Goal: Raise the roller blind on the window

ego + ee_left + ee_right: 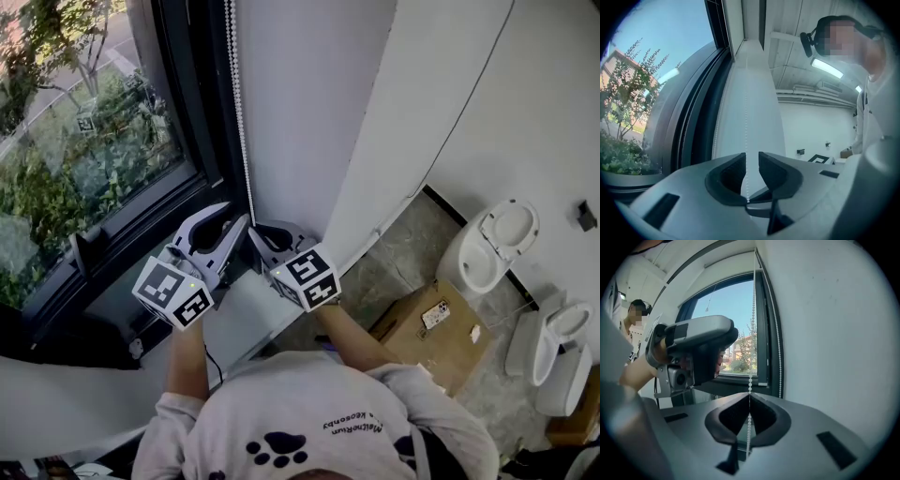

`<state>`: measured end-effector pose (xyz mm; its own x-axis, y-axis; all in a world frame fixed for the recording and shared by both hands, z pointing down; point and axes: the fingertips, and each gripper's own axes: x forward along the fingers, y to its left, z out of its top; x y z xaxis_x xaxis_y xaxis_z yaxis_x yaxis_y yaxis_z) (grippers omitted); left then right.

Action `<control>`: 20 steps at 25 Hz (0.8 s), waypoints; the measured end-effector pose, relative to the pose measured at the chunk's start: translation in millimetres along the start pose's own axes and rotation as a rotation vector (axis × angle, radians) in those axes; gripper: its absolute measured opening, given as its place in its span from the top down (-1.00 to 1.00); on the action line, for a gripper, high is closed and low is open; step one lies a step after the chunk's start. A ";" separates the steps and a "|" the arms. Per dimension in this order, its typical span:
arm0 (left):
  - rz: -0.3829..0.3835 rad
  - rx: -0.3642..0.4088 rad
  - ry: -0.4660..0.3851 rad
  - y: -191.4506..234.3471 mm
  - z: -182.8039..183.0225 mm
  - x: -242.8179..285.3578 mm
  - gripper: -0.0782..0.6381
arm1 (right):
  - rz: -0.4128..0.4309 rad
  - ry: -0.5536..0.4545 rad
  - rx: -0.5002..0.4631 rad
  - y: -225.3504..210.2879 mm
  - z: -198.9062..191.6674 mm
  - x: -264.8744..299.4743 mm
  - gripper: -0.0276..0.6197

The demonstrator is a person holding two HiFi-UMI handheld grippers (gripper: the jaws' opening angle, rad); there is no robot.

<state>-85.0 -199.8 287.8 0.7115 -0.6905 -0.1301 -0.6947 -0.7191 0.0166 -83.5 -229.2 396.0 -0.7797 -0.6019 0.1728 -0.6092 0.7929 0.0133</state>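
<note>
A white bead chain point(238, 112) hangs down the white wall beside the dark window frame point(202, 141). My right gripper point(258, 232) is shut on one strand of the chain point(750, 380), which runs taut up from its jaws point(749, 398). A second strand point(776, 333) hangs free by the frame. My left gripper point(228, 217) sits just left of the right one at about the same height. Its jaws point(752, 159) stand apart with the chain point(746, 108) running between them, not pinched. The blind's fabric does not show clearly in any view.
The window glass point(84, 141) looks out on trees. Below it runs a dark sill point(112, 309). To the right, on the floor, stand a cardboard box point(431, 323) and two white toilets point(492, 239) point(562, 347). The white wall point(319, 94) is close ahead.
</note>
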 end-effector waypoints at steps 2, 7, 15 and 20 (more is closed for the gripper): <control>0.002 -0.001 -0.004 1.3 1.1 0.7 0.53 | 0.001 0.012 -0.006 2.2 -8.0 1.0 0.89; 0.013 0.022 0.007 5.7 5.3 8.5 0.49 | 0.010 0.029 -0.002 4.0 -23.6 3.0 0.89; 0.002 0.082 0.003 4.6 32.0 28.9 0.49 | 0.020 0.031 -0.006 8.2 -26.0 1.4 0.89; -0.003 0.094 0.027 4.5 34.5 37.5 0.74 | 0.025 0.036 -0.007 9.2 -26.6 0.6 0.89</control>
<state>-65.1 -226.2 248.9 0.7156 -0.6909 -0.1029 -0.6982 -0.7118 -0.0766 -85.8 -219.8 422.5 -0.7887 -0.5784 0.2085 -0.5886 0.8083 0.0157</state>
